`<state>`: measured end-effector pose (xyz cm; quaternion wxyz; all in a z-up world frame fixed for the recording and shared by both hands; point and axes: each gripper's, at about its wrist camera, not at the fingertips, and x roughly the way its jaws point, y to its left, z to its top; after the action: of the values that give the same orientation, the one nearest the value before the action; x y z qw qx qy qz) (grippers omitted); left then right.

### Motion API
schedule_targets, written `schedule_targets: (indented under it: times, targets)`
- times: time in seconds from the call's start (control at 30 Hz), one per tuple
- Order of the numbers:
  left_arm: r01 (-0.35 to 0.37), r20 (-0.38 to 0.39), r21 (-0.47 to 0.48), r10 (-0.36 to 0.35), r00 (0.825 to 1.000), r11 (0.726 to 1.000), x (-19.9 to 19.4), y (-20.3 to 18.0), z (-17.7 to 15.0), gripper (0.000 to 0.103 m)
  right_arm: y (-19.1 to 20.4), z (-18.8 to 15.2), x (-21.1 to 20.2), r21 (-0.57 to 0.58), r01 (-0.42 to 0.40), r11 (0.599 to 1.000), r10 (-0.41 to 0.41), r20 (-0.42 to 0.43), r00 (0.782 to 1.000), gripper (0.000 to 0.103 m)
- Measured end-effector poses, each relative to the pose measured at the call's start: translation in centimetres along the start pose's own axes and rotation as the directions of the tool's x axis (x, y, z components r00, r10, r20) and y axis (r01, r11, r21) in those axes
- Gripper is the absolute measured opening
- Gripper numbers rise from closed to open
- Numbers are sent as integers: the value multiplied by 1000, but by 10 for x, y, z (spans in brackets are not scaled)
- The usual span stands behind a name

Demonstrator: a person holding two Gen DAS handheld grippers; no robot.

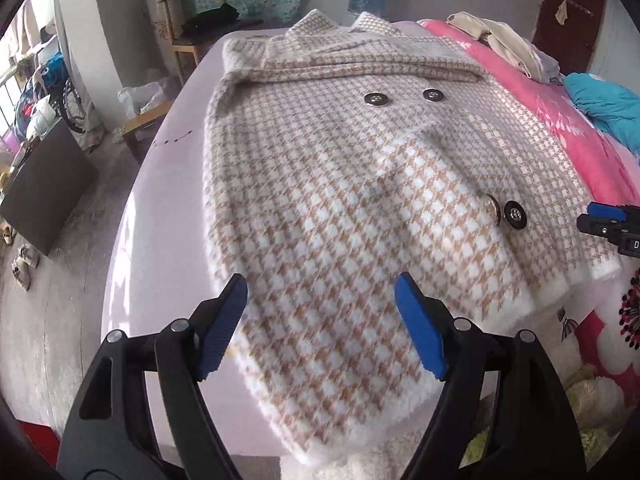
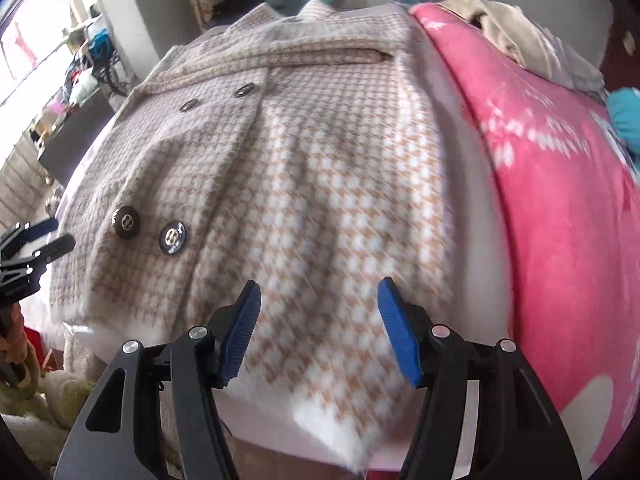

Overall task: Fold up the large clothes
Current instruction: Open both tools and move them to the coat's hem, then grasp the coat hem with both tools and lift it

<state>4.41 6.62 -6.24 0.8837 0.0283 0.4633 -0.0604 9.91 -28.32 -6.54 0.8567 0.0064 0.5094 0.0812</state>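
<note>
Ahead of both claws the coat (image 1: 344,184) lies flat, open above. Right of right claw (image 2: 318,322): pink blanket (image 2: 560,208), clothes pile (image 2: 504,36) far. Left of left claw (image 1: 320,320): bare sheet (image 1: 160,184), bed edge.

Item: fuzzy tan-and-white houndstooth double-breasted coat (image 1: 340,184) | State: sleeves folded across chest, buttoned | Pose: flat, front up | Location: bed, hem nearest cameras

coat (image 2: 320,200) hem at lower centre of right wrist view is motion-blurred, check pattern smeared. pink blanket (image 2: 560,220) print at right blurred too, cut by frame edge. left hand-held gripper (image 2: 36,240) at left edge of that view only partly in frame. in left wrist view, right hand-held gripper (image 1: 612,224) cut off at right edge. clutter (image 1: 36,92) upper left too small to tell.
</note>
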Motion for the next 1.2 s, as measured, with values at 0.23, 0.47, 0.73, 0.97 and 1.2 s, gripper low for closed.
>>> schedule_targets:
  times: [0.23,0.47,0.73,0.97,1.2]
  targets:
    - [4,-29,-130,-8,1000,991,-6,29,-28,72,-29,-25,-23,90,18,996,-20,26,999,60]
    - [59,-31,-213,-67,997,975,1,34,-45,64,-43,-36,-10,151,-36,988,38,-8,999,60]
    - [124,-28,-250,-135,990,960,3,30,-51,51,-30,-45,-5,132,-58,990,61,-20,998,46]
    - [122,-21,-219,-130,991,968,0,19,-55,47,-25,-44,1,157,-59,986,57,19,998,39]
    - [98,-9,-180,-101,995,979,-7,14,-53,18,-15,-42,1,165,-68,984,55,82,995,13]
